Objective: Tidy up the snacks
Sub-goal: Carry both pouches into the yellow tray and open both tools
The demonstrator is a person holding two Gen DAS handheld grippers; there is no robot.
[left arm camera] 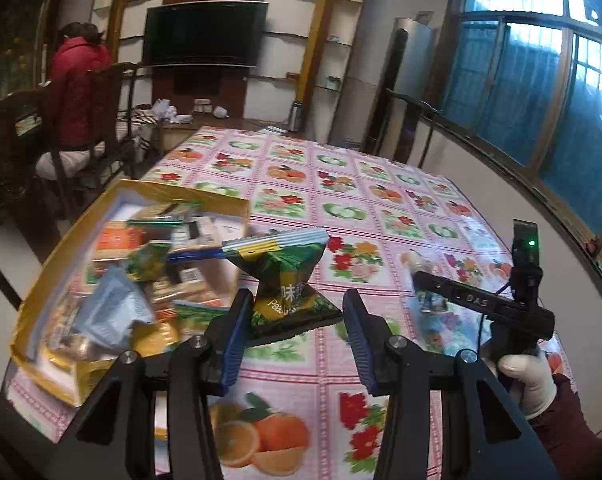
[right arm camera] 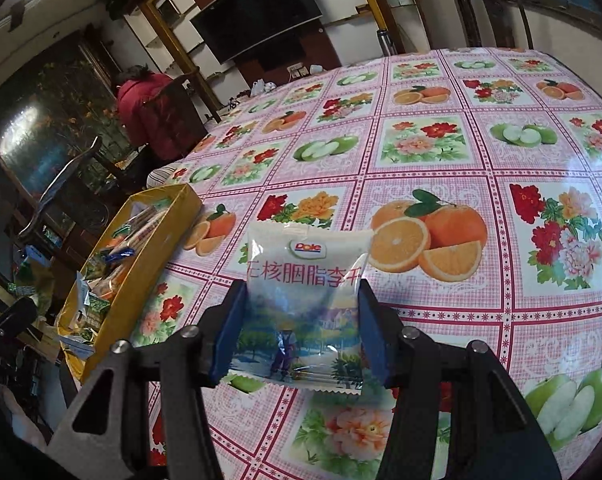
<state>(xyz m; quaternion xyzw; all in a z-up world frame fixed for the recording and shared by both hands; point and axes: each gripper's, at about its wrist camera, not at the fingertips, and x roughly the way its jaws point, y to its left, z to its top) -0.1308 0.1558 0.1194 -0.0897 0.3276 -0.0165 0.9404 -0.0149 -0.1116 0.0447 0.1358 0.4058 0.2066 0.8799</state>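
Snacks mostly sit heaped in the yellow box (left arm camera: 37, 280) at the table's left edge, presumably the collection point. Just right of it, a green pea packet (left arm camera: 289, 280) hangs in front of my left tongs (left arm camera: 297, 332); jaws spread, only the left pad seems to touch it, so it looks released, likely toward the box. Further right, my right tongs (right arm camera: 301, 332) are clenched on a white Dole packet (right arm camera: 305, 300), held above the fruit-print tablecloth (right arm camera: 461, 152), probably waiting its turn.

Our left gripper (left arm camera: 297, 320) spreads its jaws wide; our right gripper (right arm camera: 299, 328) clamps, gripped by our gloved right hand (left arm camera: 527, 376).
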